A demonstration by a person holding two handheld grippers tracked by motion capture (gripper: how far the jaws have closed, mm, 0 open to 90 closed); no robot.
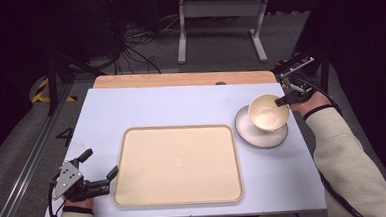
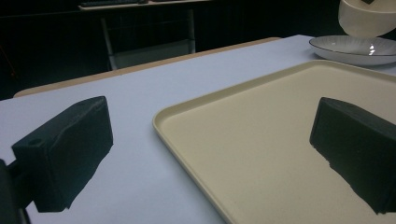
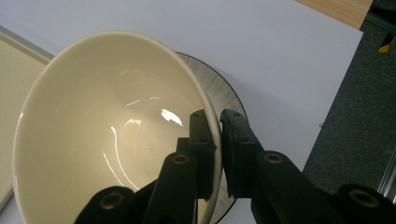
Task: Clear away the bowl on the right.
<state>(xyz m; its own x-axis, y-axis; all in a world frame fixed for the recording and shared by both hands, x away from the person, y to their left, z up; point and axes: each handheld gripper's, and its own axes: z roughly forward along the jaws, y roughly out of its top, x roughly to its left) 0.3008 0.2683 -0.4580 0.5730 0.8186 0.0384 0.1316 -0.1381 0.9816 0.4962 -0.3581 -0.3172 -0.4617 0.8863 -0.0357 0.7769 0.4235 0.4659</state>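
Note:
A cream bowl (image 1: 267,112) hangs a little above a grey-rimmed plate (image 1: 247,131) at the table's right side. My right gripper (image 1: 282,102) is shut on the bowl's rim, one jaw inside and one outside; the right gripper view shows the bowl (image 3: 102,135) tilted over the plate (image 3: 224,93) with the gripper (image 3: 216,122) pinching its wall. A large cream tray (image 1: 176,164) lies in the middle of the table. My left gripper (image 1: 100,170) rests open at the tray's front left corner, with nothing between its jaws; the left gripper view shows its jaws (image 2: 205,158) astride the tray's edge (image 2: 187,154).
The white table top (image 1: 181,104) has a wooden strip (image 1: 184,79) along its far edge. Beyond it stand a white frame (image 1: 221,22) and cables on the floor. The left gripper view shows the plate (image 2: 355,49) and bowl (image 2: 366,16) at far right.

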